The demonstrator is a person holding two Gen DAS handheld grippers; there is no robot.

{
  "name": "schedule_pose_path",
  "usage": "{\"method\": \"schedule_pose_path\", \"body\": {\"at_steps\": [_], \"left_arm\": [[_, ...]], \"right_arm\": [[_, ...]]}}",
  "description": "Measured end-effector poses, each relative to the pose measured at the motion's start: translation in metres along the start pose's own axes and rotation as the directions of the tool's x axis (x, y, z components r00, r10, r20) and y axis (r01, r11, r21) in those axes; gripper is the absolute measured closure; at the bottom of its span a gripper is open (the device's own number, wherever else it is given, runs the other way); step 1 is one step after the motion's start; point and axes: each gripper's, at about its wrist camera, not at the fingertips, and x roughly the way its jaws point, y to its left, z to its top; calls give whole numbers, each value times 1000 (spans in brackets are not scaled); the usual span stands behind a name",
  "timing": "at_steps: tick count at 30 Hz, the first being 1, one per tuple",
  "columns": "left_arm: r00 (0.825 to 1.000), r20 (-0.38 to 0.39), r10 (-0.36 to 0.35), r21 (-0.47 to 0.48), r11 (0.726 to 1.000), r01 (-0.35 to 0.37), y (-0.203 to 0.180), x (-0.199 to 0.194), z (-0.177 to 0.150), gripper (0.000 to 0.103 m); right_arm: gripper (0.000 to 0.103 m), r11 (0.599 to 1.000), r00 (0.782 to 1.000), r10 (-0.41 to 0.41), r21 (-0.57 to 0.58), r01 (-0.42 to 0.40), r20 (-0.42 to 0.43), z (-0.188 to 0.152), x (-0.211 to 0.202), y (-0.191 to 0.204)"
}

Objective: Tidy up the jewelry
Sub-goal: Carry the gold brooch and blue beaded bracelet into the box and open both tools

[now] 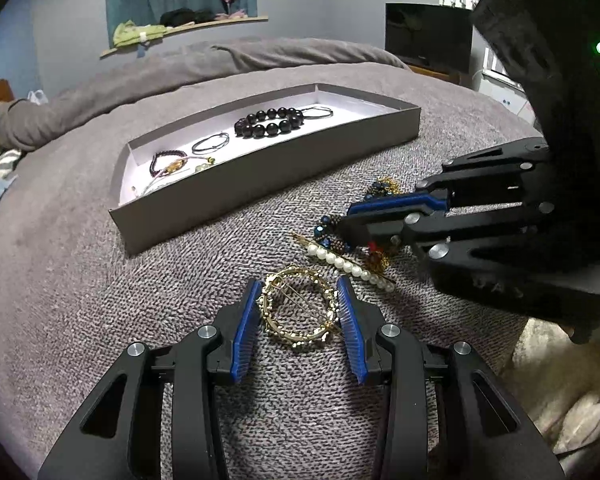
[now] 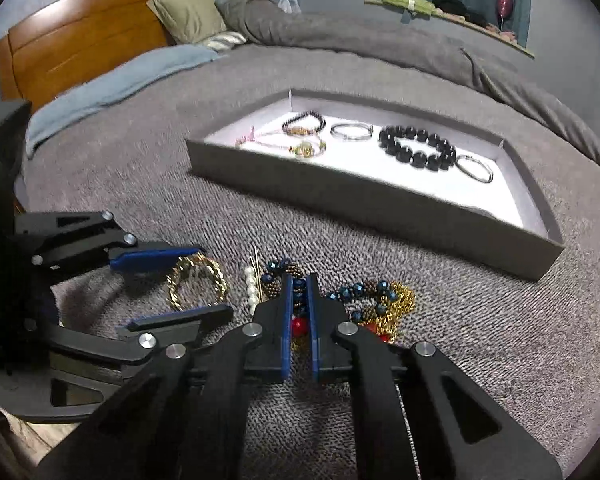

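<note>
A round gold hair clip (image 1: pixel 298 311) lies on the grey blanket between the open fingers of my left gripper (image 1: pixel 299 286); it also shows in the right wrist view (image 2: pixel 198 283). My right gripper (image 2: pixel 299 280) is shut on a blue and bronze beaded piece (image 2: pixel 284 274), also seen in the left wrist view (image 1: pixel 332 231). A pearl bar clip (image 1: pixel 350 266) lies beside it. A tangle of gold chain and red beads (image 2: pixel 392 306) lies right of the right gripper. The grey tray (image 1: pixel 260 176) holds a black bead bracelet (image 1: pixel 270 121) and several thin bracelets.
The bed's blanket (image 1: pixel 80 260) carries everything. Pillows (image 2: pixel 192 16) and a wooden headboard (image 2: pixel 72 40) are at the far end. A dark screen (image 1: pixel 428 36) stands beyond the bed. A window ledge (image 1: pixel 180 26) holds clothes.
</note>
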Motion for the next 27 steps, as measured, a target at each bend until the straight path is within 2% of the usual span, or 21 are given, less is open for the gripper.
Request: {"method": "schedule_pose_path", "body": {"at_steps": [7, 11, 17, 20, 27], "left_arm": [[998, 57, 13, -22, 1000, -12, 8, -19, 15, 63], [996, 84, 29, -22, 999, -27, 14, -29, 29, 63], [989, 132, 61, -14, 998, -60, 30, -35, 73, 63], [992, 119, 50, -39, 998, -45, 41, -22, 93, 63], [1000, 9, 4, -67, 998, -4, 53, 36, 123, 63]], "right_arm": [[96, 999, 991, 10, 36, -15, 134, 21, -41, -13], [96, 998, 983, 14, 53, -24, 183, 40, -57, -23], [96, 998, 966, -21, 67, 4, 256, 72, -68, -39], [96, 996, 960, -32, 93, 6, 278, 86, -67, -51], [96, 989, 957, -45, 148, 3, 285, 105, -44, -78]]}}
